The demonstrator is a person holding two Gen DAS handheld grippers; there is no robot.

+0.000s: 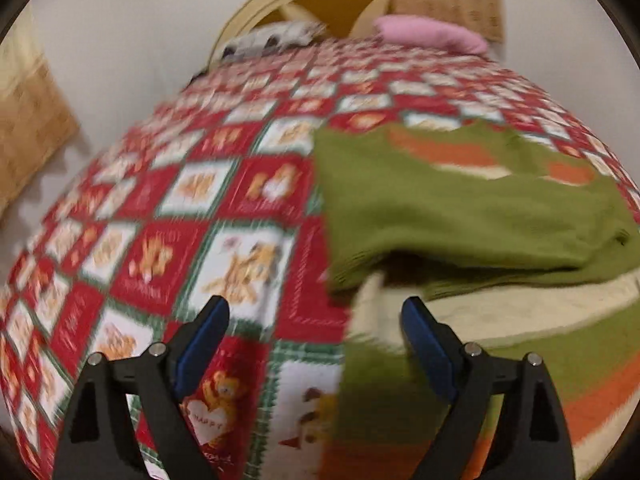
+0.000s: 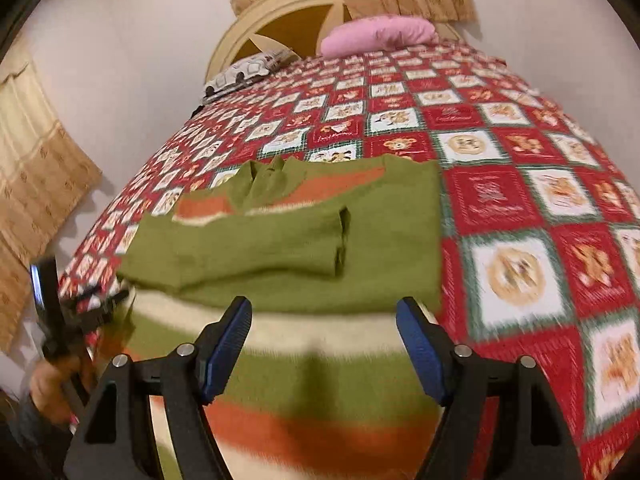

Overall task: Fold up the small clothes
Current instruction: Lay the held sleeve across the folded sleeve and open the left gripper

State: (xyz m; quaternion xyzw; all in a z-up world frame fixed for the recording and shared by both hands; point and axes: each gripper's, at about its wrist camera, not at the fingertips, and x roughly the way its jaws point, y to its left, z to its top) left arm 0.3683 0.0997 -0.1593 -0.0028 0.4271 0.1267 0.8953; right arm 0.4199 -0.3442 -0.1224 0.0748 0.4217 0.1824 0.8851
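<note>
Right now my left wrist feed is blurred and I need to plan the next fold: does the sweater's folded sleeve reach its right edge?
Observer: No. In the right wrist view the sleeve lies across the green sweater, and its cuff stops short of that edge.
Operator: Is the other gripper holding anything?
Observer: The right gripper is over the striped hem, jaws open, gripping nothing.
Operator: And the collar?
Observer: The collar is bunched up, not flat.
</note>
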